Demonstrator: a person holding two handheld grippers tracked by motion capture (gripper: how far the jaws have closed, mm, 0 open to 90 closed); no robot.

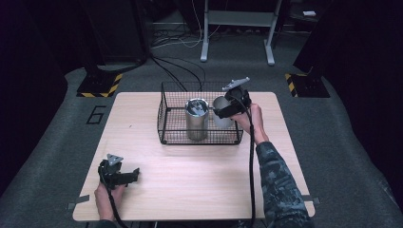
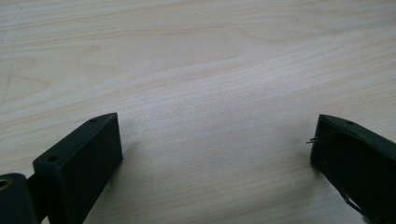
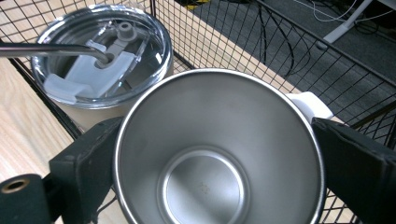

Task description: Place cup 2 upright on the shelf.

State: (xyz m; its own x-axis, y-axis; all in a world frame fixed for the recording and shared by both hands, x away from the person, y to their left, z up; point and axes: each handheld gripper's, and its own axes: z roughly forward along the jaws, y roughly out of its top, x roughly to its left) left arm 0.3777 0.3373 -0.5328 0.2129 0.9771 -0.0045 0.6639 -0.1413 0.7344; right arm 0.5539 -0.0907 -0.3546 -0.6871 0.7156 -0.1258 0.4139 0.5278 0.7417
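The right gripper (image 1: 222, 112) sits just right of centre in the high view, over the right end of a black wire basket (image 1: 166, 129) standing at the middle of the pale wooden counter (image 1: 190, 185). Its fingers (image 3: 81, 170) are clamped on an open steel cup (image 3: 219, 154), one against each side of the cup's wall, so the bare inside and round bottom fill the lower middle of the right gripper view. A white handle (image 3: 310, 106) juts from the cup's rim at the right of that frame, next to the right-hand finger.

Just beside the cup, at the upper left of the right gripper view, stands a taller steel tumbler (image 3: 100, 60) with a clear lid and a metal straw (image 3: 51, 49) running off to the left edge. The two vessels look very close; whether they touch cannot be told. In the high view the tumbler (image 1: 196, 118) stands upright inside the basket, left of the held cup (image 1: 221, 110). Basket mesh rises behind and to the right of the cup, hemming it in on that side.

The left gripper (image 1: 128, 177) rests low at the lower left of the high view, well apart from the basket. Its fingers (image 2: 81, 163) are spread wide over bare counter (image 2: 210, 84), gripping nothing.

Beyond the counter lie grey floor (image 1: 332, 142), loose cables (image 1: 180, 66) and a white stand (image 1: 237, 28) at the top of the frame.
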